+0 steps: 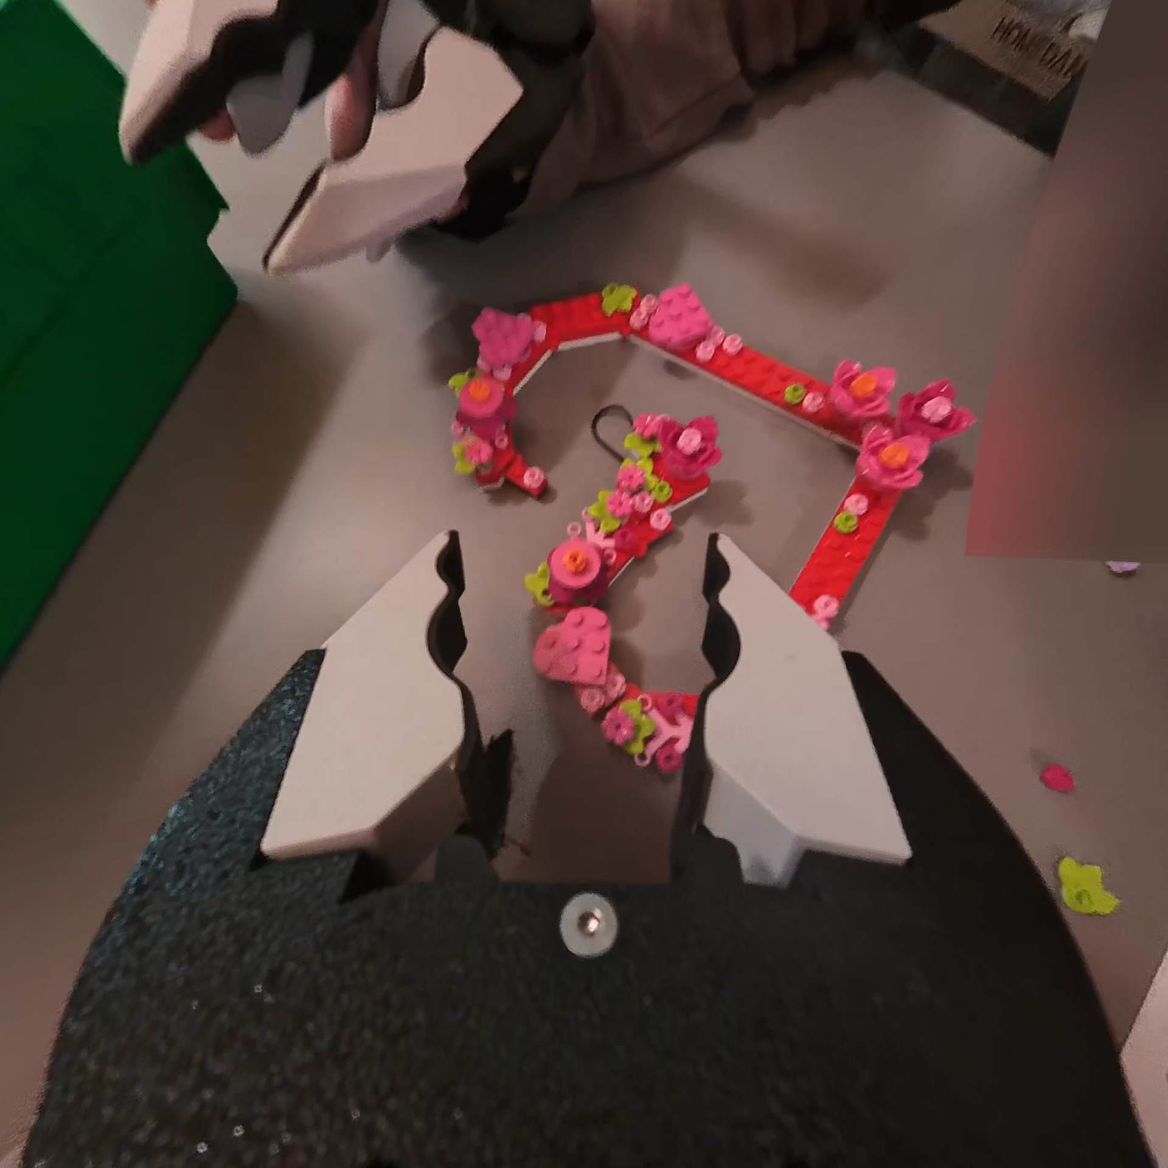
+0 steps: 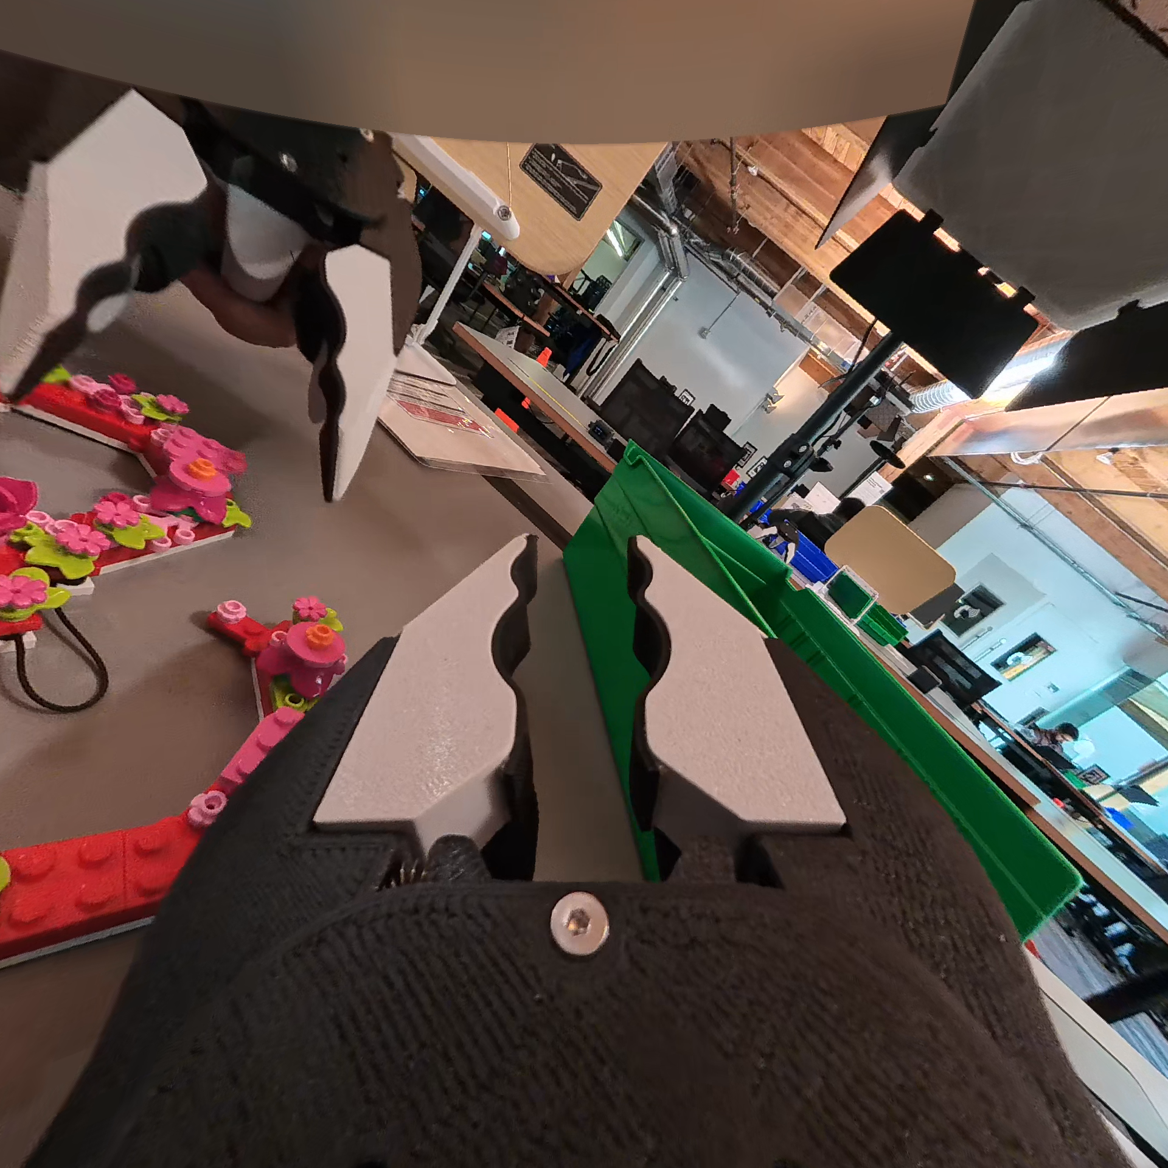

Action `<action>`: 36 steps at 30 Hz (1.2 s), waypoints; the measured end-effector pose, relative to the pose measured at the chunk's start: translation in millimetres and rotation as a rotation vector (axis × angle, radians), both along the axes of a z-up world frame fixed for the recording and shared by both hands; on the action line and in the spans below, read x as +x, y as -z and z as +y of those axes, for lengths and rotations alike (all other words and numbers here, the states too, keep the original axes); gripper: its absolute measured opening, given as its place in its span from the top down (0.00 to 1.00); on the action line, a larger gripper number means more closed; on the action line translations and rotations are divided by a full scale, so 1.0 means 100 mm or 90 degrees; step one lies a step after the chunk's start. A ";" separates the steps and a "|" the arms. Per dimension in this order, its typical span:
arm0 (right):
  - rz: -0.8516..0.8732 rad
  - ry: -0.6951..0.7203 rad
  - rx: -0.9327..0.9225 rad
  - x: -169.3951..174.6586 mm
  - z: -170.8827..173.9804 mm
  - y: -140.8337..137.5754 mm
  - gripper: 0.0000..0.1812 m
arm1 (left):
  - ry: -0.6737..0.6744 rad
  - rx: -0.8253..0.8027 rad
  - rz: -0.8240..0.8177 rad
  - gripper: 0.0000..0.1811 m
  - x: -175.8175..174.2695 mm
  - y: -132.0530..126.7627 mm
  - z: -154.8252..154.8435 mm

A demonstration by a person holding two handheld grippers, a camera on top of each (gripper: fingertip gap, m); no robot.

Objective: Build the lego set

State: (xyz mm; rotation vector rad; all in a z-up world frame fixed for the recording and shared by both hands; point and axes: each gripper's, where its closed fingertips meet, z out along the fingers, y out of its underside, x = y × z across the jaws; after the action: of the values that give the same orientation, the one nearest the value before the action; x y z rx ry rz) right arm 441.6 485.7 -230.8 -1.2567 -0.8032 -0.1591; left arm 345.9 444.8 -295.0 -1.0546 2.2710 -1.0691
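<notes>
I see the lego frame [image 1: 752, 373] lying flat on the grey counter [image 1: 253, 493], a red angular outline w/ pink flowers, open on the near-left side. Its long right side runs from the top middle down toward the lower right in the left wrist view. Inside it lies a separate flowered strip [image 1: 622, 543], long axis running diagonally from a black cord loop [image 1: 610, 423] at the far end toward my left gripper [image 1: 584, 550]. The strip's near end is cut off behind the gripper's right finger; a pink heart piece [image 1: 574, 646] sits just on it. The left gripper's fingers [image 1: 385, 682] are spread wide, nothing btwn them, hovering over the strip's near end. Frame is motion-blurred, so small studs are hard to make out.

Loose bits lie to the right: a lime leaf [image 1: 1084, 885], a small magenta piece [image 1: 1057, 778].

The right gripper [image 2: 581, 556] has fingers apart, empty, pointing at a green bin [image 2: 821, 682] at the counter edge; the bin's far end is cut off. The frame's left part [image 2: 76, 878] is partly hidden under that gripper's body.
</notes>
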 end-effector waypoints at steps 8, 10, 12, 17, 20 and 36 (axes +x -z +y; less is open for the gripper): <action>-0.008 0.004 0.000 0.00 0.01 0.01 0.86 | 0.041 0.037 -0.030 0.65 0.11 -0.04 -0.40; -0.008 0.002 -0.002 -0.01 0.01 0.02 0.86 | 0.035 0.054 -0.028 0.68 0.15 -0.02 -0.44; -0.007 -0.018 -0.013 -0.05 -0.01 0.04 0.85 | 0.040 0.054 -0.019 0.70 0.15 0.00 -0.50; 0.032 -0.139 -0.074 -0.22 -0.15 0.04 0.81 | 0.034 0.083 -0.004 0.76 0.17 0.09 -0.50; 0.048 -0.191 -0.163 -0.25 -0.20 0.12 0.81 | 0.034 0.081 0.006 0.80 0.16 0.13 -0.50; -0.027 -0.179 -0.566 -0.32 -0.44 0.86 0.85 | 0.016 0.145 0.020 0.90 0.15 0.16 -0.40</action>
State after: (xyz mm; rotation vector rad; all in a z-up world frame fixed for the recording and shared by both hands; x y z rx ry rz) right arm 409.4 441.6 -317.2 -1.9441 -1.1318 0.4516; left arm 360.9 404.6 -311.5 -0.9575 2.3694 -0.7840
